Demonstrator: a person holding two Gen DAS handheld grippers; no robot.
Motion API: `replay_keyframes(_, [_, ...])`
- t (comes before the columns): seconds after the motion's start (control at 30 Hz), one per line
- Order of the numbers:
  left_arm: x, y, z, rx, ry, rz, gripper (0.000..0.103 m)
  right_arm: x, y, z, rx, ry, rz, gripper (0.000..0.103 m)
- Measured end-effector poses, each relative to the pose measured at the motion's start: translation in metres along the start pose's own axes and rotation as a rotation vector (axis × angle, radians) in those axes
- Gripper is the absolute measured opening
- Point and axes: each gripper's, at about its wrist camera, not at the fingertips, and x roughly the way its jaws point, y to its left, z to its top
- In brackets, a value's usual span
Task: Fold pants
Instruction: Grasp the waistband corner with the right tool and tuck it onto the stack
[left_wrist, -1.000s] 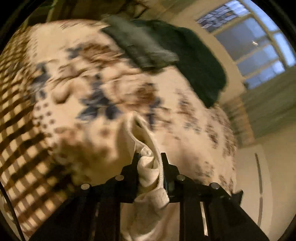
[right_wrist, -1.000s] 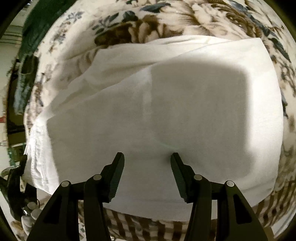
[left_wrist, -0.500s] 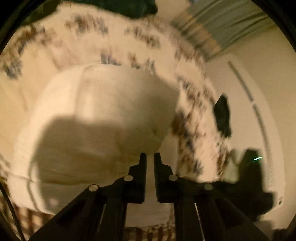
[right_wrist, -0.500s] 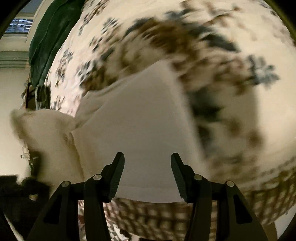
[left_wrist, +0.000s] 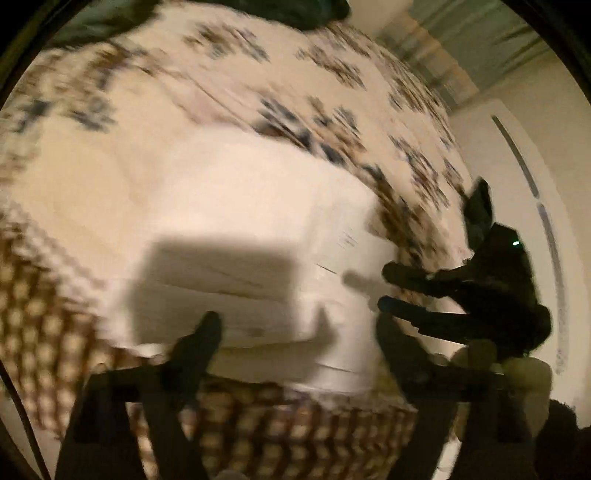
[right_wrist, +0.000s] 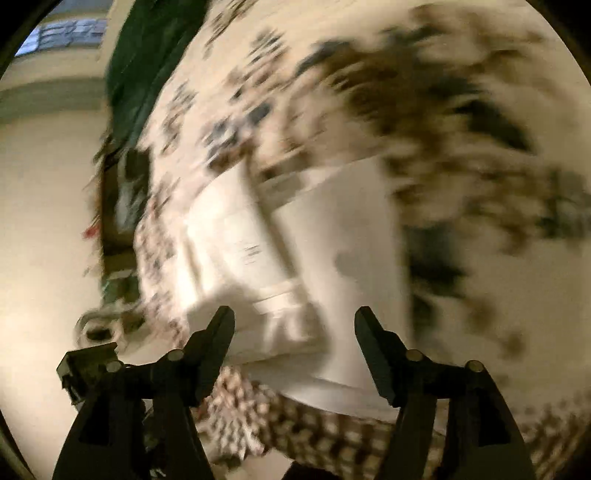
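The white pants (left_wrist: 236, 229) lie folded in a thick stack near the front edge of the flowered bedspread (left_wrist: 258, 85); they also show in the right wrist view (right_wrist: 332, 258). My left gripper (left_wrist: 299, 328) is open and empty just above the stack's near edge. My right gripper (right_wrist: 294, 325) is open and empty over the stack's near edge. It also shows in the left wrist view (left_wrist: 384, 288) as a dark shape at the right of the stack, its jaws apart. Both views are blurred by motion.
A dark green cloth (right_wrist: 147, 62) lies at the far end of the bed; it also shows in the left wrist view (left_wrist: 288, 11). The checked border of the bedspread (left_wrist: 258, 428) hangs at the front edge. A pale wall and floor (right_wrist: 48, 221) lie beside the bed.
My left gripper let go of the white cloth it held a second ago and has opened wide. The pants now lie folded over. Both grippers have swung to the stack's near edge.
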Motion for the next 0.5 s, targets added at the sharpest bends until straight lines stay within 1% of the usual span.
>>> replay_keyframes(0.03, [-0.007, 0.007, 0.002, 0.001, -0.025, 0.027, 0.099, 0.011, 0.003, 0.004, -0.023, 0.008, -0.010, 0.070])
replay_keyframes(0.1, [-0.014, 0.022, 0.007, 0.010, -0.063, 0.117, 0.101, 0.033, 0.006, 0.013, -0.047, 0.020, -0.010, 0.070])
replay_keyframes(0.13, [-0.015, 0.030, 0.011, 0.011, -0.064, 0.169, 0.101, 0.044, 0.006, 0.019, -0.051, 0.024, -0.006, 0.070])
replay_keyframes(0.2, [-0.015, 0.047, 0.019, 0.004, -0.073, 0.249, 0.101, 0.063, 0.007, 0.027, -0.071, 0.019, 0.020, 0.070])
replay_keyframes(0.23, [-0.015, 0.052, 0.023, -0.005, -0.084, 0.267, 0.101, 0.069, 0.007, 0.030, -0.075, 0.018, 0.027, 0.072])
replay_keyframes(0.27, [-0.014, 0.058, 0.026, -0.015, -0.091, 0.276, 0.101, 0.076, 0.009, 0.033, -0.072, 0.008, 0.053, 0.073])
replay_keyframes(0.3, [-0.013, 0.064, 0.029, -0.025, -0.096, 0.290, 0.101, 0.081, 0.012, 0.034, -0.067, -0.002, 0.106, 0.074])
replay_keyframes(0.37, [-0.011, 0.070, 0.035, -0.044, -0.106, 0.320, 0.101, 0.088, 0.022, 0.035, -0.081, -0.014, 0.106, 0.072])
replay_keyframes(0.4, [-0.009, 0.071, 0.038, -0.053, -0.110, 0.326, 0.101, 0.089, 0.026, 0.034, -0.100, -0.021, 0.102, 0.051])
replay_keyframes(0.43, [-0.008, 0.073, 0.041, -0.066, -0.109, 0.339, 0.101, 0.086, 0.032, 0.029, -0.125, -0.027, 0.098, 0.037])
replay_keyframes(0.47, [-0.008, 0.073, 0.043, -0.078, -0.106, 0.344, 0.101, 0.081, 0.035, 0.025, -0.128, -0.039, 0.091, 0.031])
replay_keyframes(0.5, [-0.007, 0.073, 0.046, -0.092, -0.102, 0.332, 0.101, 0.075, 0.037, 0.021, -0.127, -0.048, 0.089, 0.025])
